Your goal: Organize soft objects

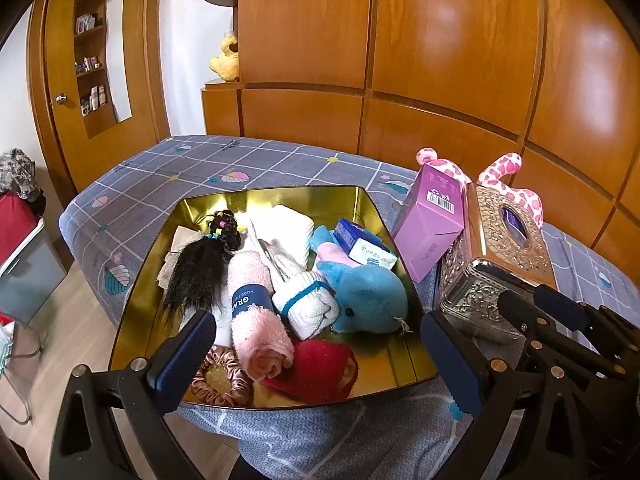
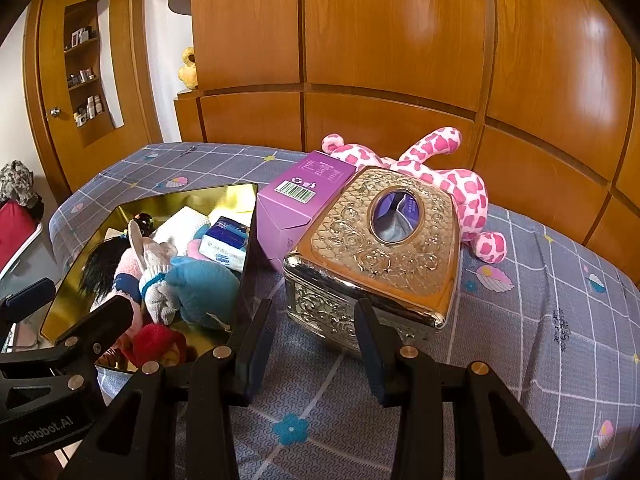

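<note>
Trouble is waiting at the gold tin [image 1: 372, 200]: we are hovering our left gripper [image 1: 316, 356] and right gripper [image 2: 310, 344], jaws apart and empty, while the pink giraffe plush [image 2: 452, 184] is lying behind the tissue box [image 2: 384, 248], risking a knock.

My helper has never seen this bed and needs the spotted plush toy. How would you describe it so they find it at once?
On the grey checked bedspread, look behind the ornate gold tissue box, toward the wooden wardrobe. The pink-and-white spotted plush toy lies there, outside the gold tray. Unlike the blue plush in the tray, it is long-limbed and blotched pink.
</note>
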Tool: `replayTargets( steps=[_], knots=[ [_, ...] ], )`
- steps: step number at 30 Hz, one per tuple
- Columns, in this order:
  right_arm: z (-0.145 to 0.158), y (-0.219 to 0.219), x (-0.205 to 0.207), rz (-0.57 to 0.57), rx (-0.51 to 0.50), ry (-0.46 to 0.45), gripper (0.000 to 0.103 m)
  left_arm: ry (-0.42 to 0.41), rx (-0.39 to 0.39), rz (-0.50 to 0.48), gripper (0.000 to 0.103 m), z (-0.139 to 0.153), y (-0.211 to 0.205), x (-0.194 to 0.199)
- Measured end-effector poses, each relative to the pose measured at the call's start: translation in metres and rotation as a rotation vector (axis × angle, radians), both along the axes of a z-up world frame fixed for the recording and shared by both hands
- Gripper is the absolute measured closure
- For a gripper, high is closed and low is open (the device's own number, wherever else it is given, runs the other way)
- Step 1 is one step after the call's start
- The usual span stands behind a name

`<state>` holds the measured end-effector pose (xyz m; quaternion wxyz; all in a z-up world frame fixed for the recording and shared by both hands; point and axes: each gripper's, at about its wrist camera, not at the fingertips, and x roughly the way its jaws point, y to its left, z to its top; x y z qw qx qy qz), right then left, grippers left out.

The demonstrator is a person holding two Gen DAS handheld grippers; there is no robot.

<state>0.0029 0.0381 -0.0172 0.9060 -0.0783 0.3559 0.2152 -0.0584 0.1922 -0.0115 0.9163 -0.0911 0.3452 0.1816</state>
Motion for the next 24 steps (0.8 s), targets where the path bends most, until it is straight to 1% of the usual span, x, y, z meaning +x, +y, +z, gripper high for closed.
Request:
replayTargets(
  steps=[24],
  knots=[
    [-0.0011, 0.0000, -0.0008, 0.000, 0.001, 0.003, 0.063, 0.001, -0.014, 0.002, 0.000, 0.0000, 0.0007, -0.0017]
  ],
)
